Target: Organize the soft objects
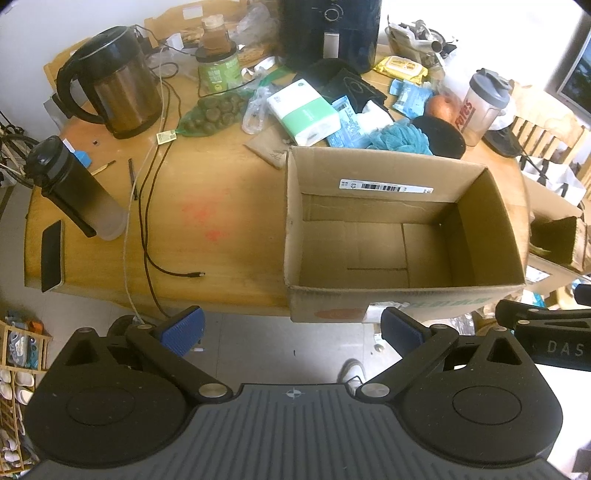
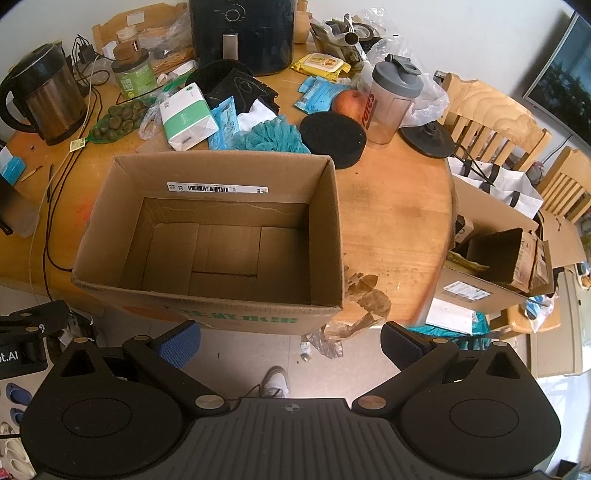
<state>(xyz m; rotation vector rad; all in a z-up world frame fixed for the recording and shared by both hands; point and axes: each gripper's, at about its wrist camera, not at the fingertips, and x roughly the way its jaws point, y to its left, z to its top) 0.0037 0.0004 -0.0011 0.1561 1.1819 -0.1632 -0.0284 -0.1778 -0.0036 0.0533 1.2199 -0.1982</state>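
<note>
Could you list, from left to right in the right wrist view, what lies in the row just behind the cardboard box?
Net of green balls → white-and-green tissue pack → teal fluffy cloth → black round pad → shaker bottle.

The air fryer point(image 1: 330, 33) at twelve o'clock is cut off by the top edge in both views. The teal cloth point(image 2: 273, 134) is partly hidden behind the cardboard box point(image 2: 207, 295) far wall. Print on the tissue pack point(image 2: 186, 114) is too small to read. The black fabric point(image 1: 347, 85) sits partly under other items.
</note>
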